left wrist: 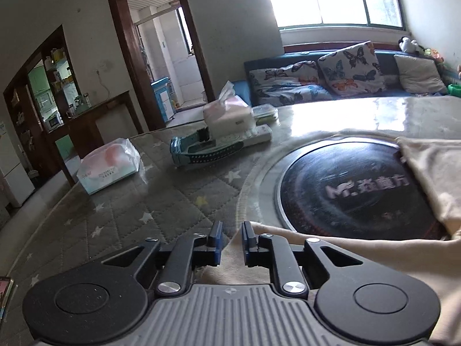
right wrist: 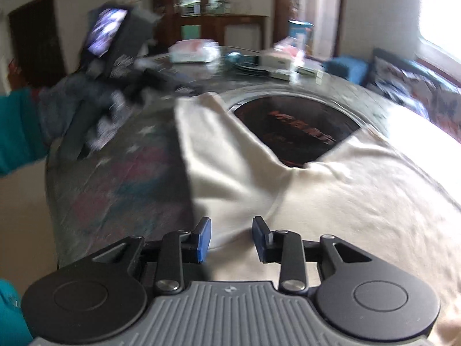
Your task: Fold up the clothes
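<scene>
Cream cotton, a garment (right wrist: 331, 201), lay spread over the near side of the round worktop (left wrist: 144, 201), partly covering the black induction plate (left wrist: 360, 187) set in its middle. My left tool (left wrist: 230, 239) hovered at its near edge, blue pads slightly apart and pinching nothing. My right tool (right wrist: 232, 238) stood spread wider above the cloth, empty, probably ready to gather a fold.
</scene>
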